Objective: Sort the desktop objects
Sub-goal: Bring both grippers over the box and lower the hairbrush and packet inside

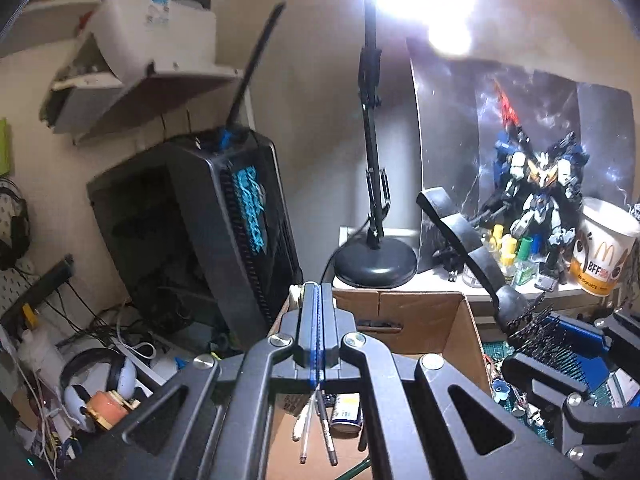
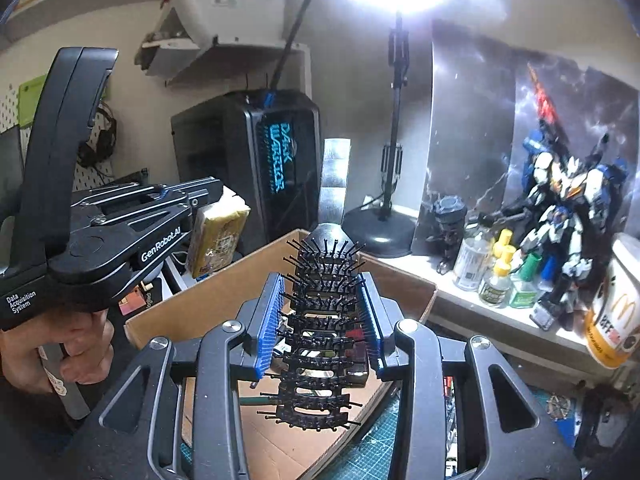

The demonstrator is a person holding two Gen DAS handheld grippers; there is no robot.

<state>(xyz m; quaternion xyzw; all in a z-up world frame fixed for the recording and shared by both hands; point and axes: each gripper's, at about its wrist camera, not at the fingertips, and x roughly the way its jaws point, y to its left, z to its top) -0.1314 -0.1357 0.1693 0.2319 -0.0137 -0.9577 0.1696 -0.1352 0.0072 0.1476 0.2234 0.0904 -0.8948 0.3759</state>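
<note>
A black vented hairbrush (image 2: 320, 320) lies lengthwise between the blue pads of my right gripper (image 2: 322, 280), which is shut on it, bristles up, above an open cardboard box (image 2: 224, 300). From the left wrist view the brush's bristles (image 1: 532, 322) and the right gripper (image 1: 568, 344) show at the right edge. My left gripper (image 1: 316, 290) is shut with nothing between its fingers, over the box's left part (image 1: 420, 316). A hand holds it at the left (image 2: 208, 194). Pens (image 1: 316, 424) and a small labelled can (image 1: 348, 412) lie in the box.
A black PC tower (image 2: 276, 160) stands behind the box, with a yellow packet (image 2: 218, 240) just past the left gripper's tip. On the shelf to the right are a desk lamp base (image 2: 378, 232), small bottles (image 2: 496, 276), a robot model (image 2: 568, 216) and a paper cup (image 2: 612, 320). Headphones (image 1: 100, 384) and cables sit left.
</note>
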